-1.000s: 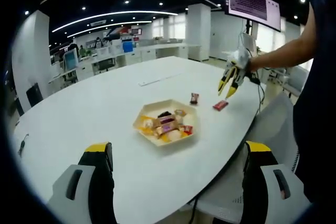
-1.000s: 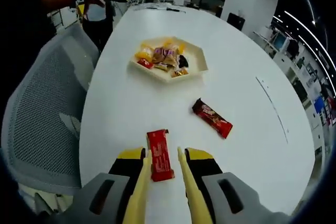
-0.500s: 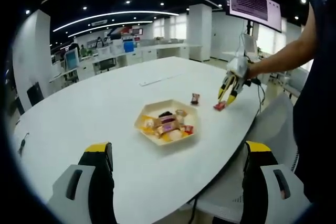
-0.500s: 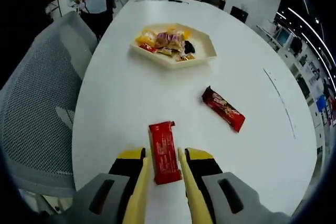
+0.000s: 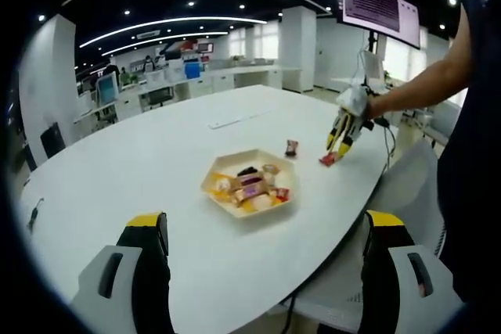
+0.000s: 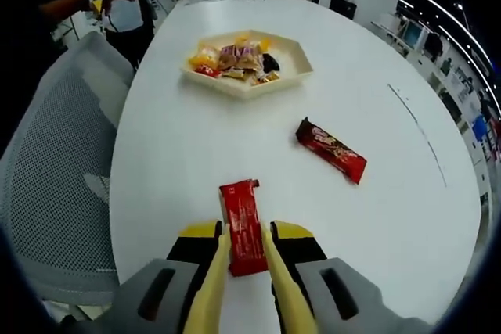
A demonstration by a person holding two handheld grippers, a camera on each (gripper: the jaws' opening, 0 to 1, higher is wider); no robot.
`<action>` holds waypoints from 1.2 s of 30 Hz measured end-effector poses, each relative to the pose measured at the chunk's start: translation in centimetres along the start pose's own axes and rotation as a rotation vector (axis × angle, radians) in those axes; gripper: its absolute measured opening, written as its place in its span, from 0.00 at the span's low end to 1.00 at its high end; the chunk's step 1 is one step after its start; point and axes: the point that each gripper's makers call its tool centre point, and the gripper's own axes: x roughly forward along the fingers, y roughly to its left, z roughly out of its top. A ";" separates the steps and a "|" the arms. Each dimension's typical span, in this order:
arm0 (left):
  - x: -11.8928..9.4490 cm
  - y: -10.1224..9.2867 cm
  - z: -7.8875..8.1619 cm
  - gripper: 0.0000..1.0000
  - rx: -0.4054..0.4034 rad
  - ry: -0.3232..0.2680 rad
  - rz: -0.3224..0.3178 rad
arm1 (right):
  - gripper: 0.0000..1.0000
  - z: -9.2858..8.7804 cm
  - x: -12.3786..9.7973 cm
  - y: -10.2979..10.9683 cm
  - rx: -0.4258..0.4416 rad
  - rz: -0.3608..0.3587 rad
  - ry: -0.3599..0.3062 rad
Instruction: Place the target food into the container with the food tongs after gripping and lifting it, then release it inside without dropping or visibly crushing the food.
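A red snack bar [image 6: 243, 223] lies flat on the white table [image 6: 180, 162], its near end between the yellow tongs of my right gripper [image 6: 244, 242]. Both tong tips press its sides. In the left gripper view that right gripper [image 5: 340, 143] is held low over the same red snack bar [image 5: 328, 159] by a person's arm. A cream hexagonal tray [image 6: 301, 76] holding several wrapped snacks sits farther along the table. My left gripper [image 5: 264, 223] hangs open near the table edge, well short of the tray [image 5: 215, 185], with nothing between its jaws.
A second, darker red bar [image 6: 330, 150] lies to the right between the tongs and the tray, also seen as a small bar [image 5: 291, 147]. A grey mesh chair [image 6: 55, 177] stands at the table's left edge. A monitor [image 5: 376, 9] hangs above.
The right gripper came down to the red bar and its tongs narrowed onto the bar's sides. The left gripper has not moved.
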 end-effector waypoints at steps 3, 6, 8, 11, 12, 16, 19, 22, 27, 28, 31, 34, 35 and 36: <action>0.0 0.1 0.0 0.99 0.001 0.000 0.003 | 0.23 0.4 -0.3 -0.1 0.025 -0.001 -0.015; 0.0 0.2 0.1 0.99 0.002 0.001 0.002 | 0.23 1.1 -0.9 -0.3 0.036 -0.001 -0.026; 0.0 0.2 0.1 0.99 0.003 0.000 0.001 | 0.23 1.5 -1.3 -0.4 0.039 0.002 -0.030; 0.1 0.2 0.2 0.99 0.005 -0.002 -0.001 | 0.24 2.3 -1.9 -0.7 0.058 -0.007 -0.039; 0.2 0.2 0.2 0.99 0.004 -0.003 -0.002 | 0.24 2.5 -2.1 -0.7 0.063 -0.010 -0.041; 0.3 0.0 0.3 0.99 0.008 -0.005 -0.007 | 0.24 3.2 -3.1 -1.2 0.093 -0.020 -0.034; 0.2 0.0 0.3 0.99 0.008 -0.004 -0.010 | 0.24 3.7 -4.2 -2.0 0.093 -0.042 -0.041; 0.2 0.0 0.2 0.99 0.015 -0.003 -0.013 | 0.24 4.0 -5.3 -2.8 0.100 -0.059 -0.042; 0.3 0.1 0.2 0.99 0.017 -0.003 -0.018 | 0.24 4.5 -6.7 -3.7 0.096 -0.079 -0.051; 0.3 0.2 0.2 0.99 0.017 -0.004 -0.019 | 0.24 4.4 -6.9 -3.8 0.093 -0.084 -0.047; 0.4 0.2 0.3 0.99 0.018 -0.005 -0.021 | 0.23 4.5 -7.3 -4.1 0.089 -0.091 -0.041; 0.6 0.1 0.5 0.99 0.021 -0.005 -0.024 | 0.23 4.7 -7.7 -4.2 0.088 -0.098 -0.044; 0.6 0.1 0.6 0.99 0.023 -0.007 -0.026 | 0.24 4.8 -7.8 -4.3 0.085 -0.101 -0.043; 0.6 0.2 0.6 0.99 0.026 -0.008 -0.026 | 0.24 4.9 -7.8 -4.3 0.084 -0.103 -0.042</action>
